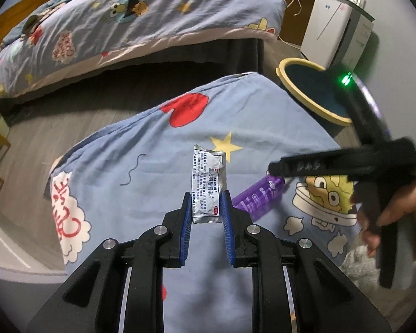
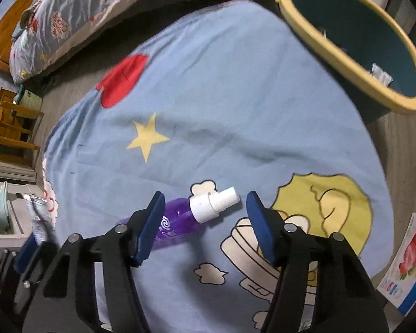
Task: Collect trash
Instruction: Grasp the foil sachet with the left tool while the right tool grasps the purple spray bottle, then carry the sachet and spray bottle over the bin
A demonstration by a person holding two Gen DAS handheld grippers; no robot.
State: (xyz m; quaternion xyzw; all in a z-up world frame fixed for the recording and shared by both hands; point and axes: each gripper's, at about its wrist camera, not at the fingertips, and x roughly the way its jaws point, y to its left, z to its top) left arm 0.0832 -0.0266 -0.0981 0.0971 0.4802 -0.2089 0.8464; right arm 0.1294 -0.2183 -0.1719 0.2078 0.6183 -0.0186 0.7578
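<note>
My left gripper is shut on a silver medicine sachet and holds it upright above the blue cartoon-print cloth. The sachet also shows at the left edge of the right wrist view. A purple spray bottle with a white nozzle lies on the cloth. My right gripper is open just above the bottle, one finger on each side. The bottle also shows in the left wrist view, under the right gripper. A dark bin with a yellow rim stands at the cloth's far right corner.
The bin holds some white scraps. A bed with matching bedding lies beyond a strip of grey floor. A white appliance stands behind the bin. A wooden chair is at the left and a printed carton at the right.
</note>
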